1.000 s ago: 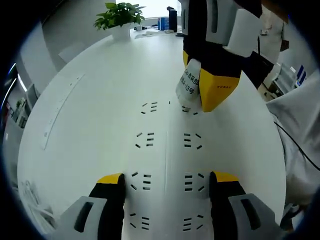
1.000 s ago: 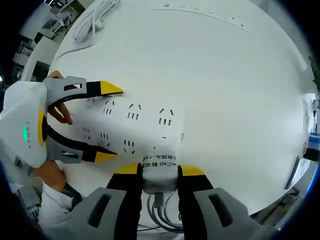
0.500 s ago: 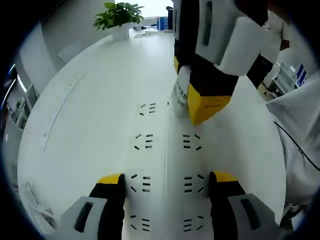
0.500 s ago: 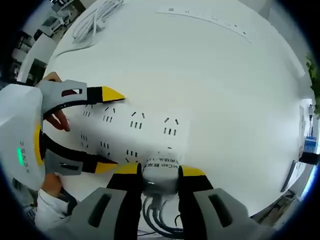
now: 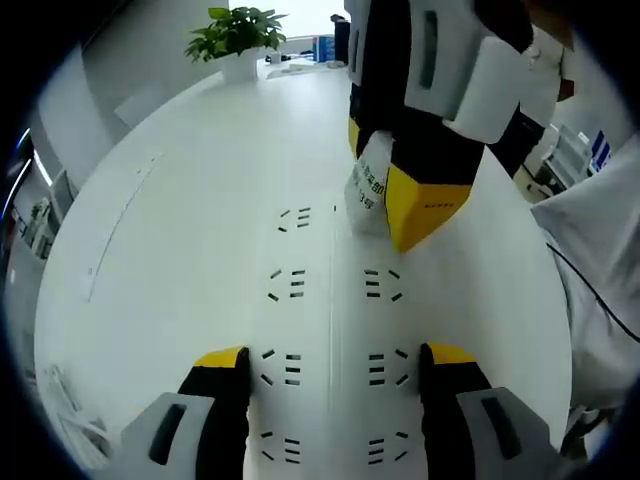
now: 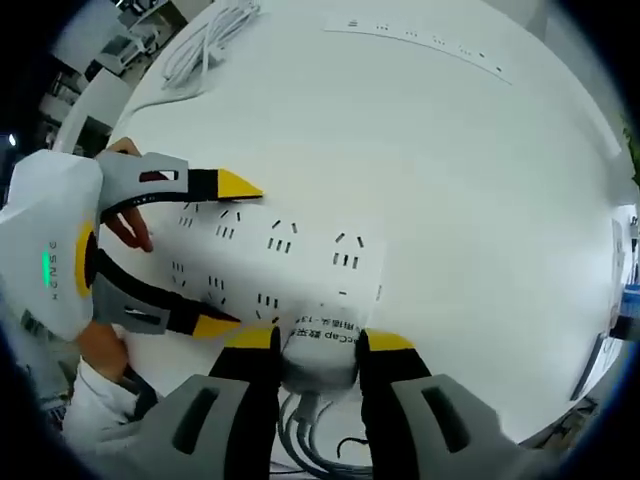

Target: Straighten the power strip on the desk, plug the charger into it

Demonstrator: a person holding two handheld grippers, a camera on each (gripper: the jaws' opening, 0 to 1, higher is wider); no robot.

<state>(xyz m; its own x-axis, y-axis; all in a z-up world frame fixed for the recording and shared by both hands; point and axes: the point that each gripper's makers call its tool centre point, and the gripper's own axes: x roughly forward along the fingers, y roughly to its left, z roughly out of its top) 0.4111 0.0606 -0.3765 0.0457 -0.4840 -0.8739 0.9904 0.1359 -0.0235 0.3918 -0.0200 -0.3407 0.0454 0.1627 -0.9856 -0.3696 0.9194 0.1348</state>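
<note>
Left gripper view: my left gripper (image 5: 332, 372) straddles the near end of one white power strip (image 5: 330, 330) lying flat on the white surface (image 5: 190, 200). Its two yellow-tipped jaws stand apart, one on each long edge of the strip; I cannot tell whether they press it. I count two columns of socket groups on the strip's face, four groups visible in the left column. At the far end my right gripper (image 5: 385, 205) comes down from above, clenched on one white charger (image 5: 368, 190) with a printed label, which sits at the strip's right-hand column, at or just above the surface of the strip; seating is not visible.

Right gripper view: my right gripper (image 6: 318, 342) grasps the charger (image 6: 320, 345) between both jaws, and white cables (image 6: 310, 440) trail from it toward the camera. The charger touches the near edge of the power strip (image 6: 275, 260). The left gripper (image 6: 215, 255) enters from the left with a hand (image 6: 125, 225) behind it, its jaws spread across the strip's width. Farther off lie one long flat white strip (image 6: 430, 45) and one coiled white cord (image 6: 205, 40). One potted plant (image 5: 240, 35) stands at the surface's far edge in the left gripper view.
</note>
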